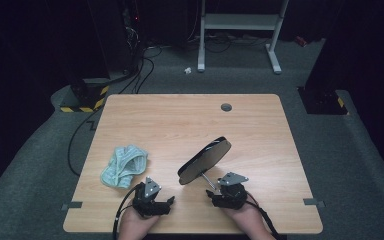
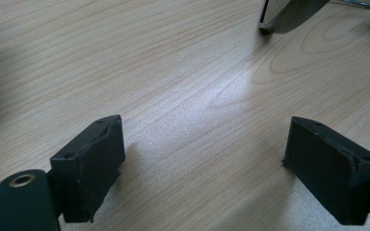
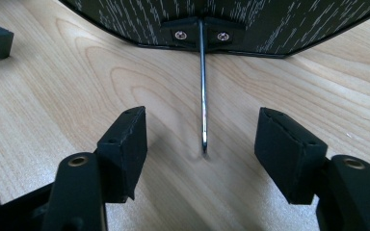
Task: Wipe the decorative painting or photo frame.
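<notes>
Black and propped on its thin wire stand, the mirror sits mid-counter just ahead of my right tool, both tools gaping empty, so next I'd close on that stand.

Crumpled pale-green cloth on wooden table, left side; grey grommet near far edge.
</notes>
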{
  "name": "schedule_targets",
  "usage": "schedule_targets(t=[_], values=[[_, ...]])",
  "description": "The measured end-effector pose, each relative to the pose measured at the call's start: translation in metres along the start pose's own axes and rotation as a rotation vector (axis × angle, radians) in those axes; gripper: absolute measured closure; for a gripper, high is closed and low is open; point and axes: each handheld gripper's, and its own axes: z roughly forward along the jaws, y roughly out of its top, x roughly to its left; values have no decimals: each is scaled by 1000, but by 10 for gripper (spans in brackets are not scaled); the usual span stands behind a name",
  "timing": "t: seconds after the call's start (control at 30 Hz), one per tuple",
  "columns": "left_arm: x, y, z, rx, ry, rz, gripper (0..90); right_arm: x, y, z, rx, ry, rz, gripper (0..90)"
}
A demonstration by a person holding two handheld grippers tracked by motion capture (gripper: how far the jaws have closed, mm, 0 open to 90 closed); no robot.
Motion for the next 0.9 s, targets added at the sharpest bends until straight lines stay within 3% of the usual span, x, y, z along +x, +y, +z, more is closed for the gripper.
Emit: schedule_targets(t=[0.2, 0.23, 0.37, 0.53, 0.77, 0.9], values=[[0, 0, 0, 0, 0, 0, 145, -1, -1, -3, -20, 20, 11, 337], [0, 0, 0, 0, -1, -2, 145, 0, -2, -3, -28, -29, 8, 387], [0, 0, 0, -1, 0, -1, 148, -2, -3, -5, -20, -57, 19, 457], [0, 0, 0, -1, 0, 1, 147, -8, 0, -9, -27, -28, 48, 484], [0, 0, 0, -1, 1, 0, 146, -4, -2, -4, 9, -67, 13, 483], [0, 0, 0, -1, 1, -1, 147, -5, -3, -5, 0, -71, 17, 500]])
